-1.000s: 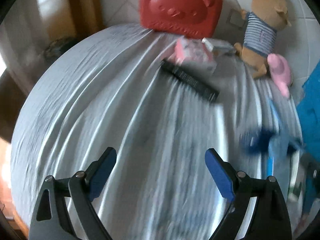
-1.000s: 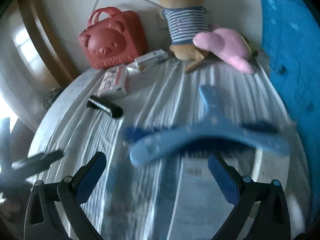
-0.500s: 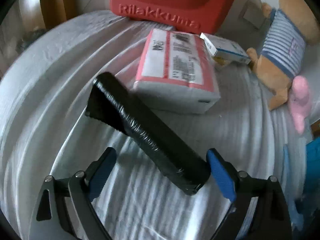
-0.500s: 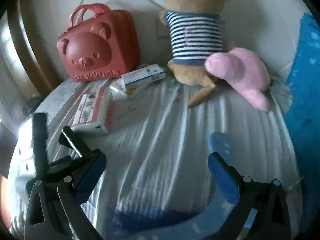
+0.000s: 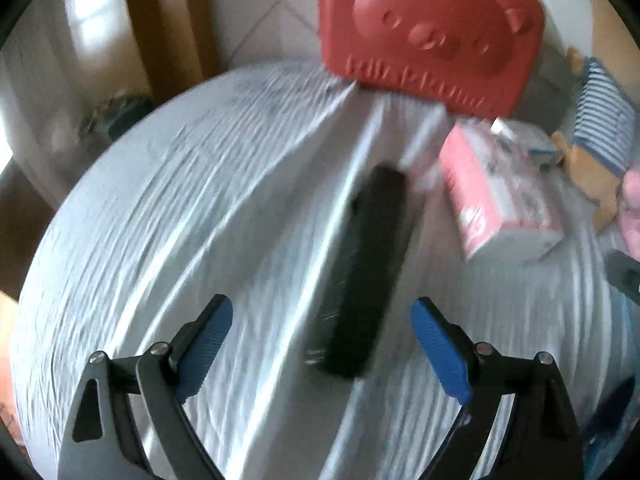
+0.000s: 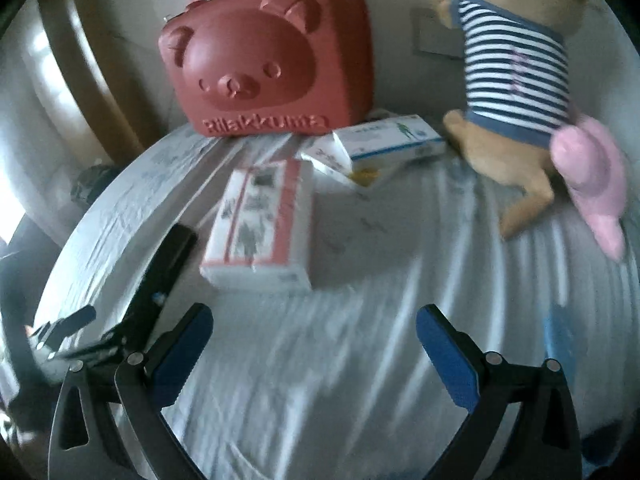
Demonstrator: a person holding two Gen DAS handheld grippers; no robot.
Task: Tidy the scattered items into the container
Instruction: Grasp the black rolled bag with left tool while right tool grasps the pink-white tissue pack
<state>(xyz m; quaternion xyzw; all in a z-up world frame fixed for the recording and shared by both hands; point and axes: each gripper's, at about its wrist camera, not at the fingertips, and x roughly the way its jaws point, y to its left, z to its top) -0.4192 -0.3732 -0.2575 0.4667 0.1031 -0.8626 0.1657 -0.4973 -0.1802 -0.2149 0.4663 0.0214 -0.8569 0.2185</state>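
Surroundings: a striped-shirt plush toy [image 6: 516,76] and a pink plush [image 6: 592,176] sit at the far right of the white sheet [image 6: 360,360]; small white-and-blue boxes [image 6: 392,140] lie just beside the red case.
In the way: a pink-edged tissue pack [image 6: 260,228] lies between the case and the grippers, close beside the black item.
Container: red bear-face case [image 6: 272,64], upright at the far edge, closed.
Black item: long dark wrapped bar [image 5: 368,264], lying flat on the sheet, one end toward the case.
Left gripper [image 5: 320,344]: tilted down, jaws apart, straddling the bar's near end, pads clear of it.
Right gripper [image 6: 316,344]: tilted down, jaws apart, only sheet between them.
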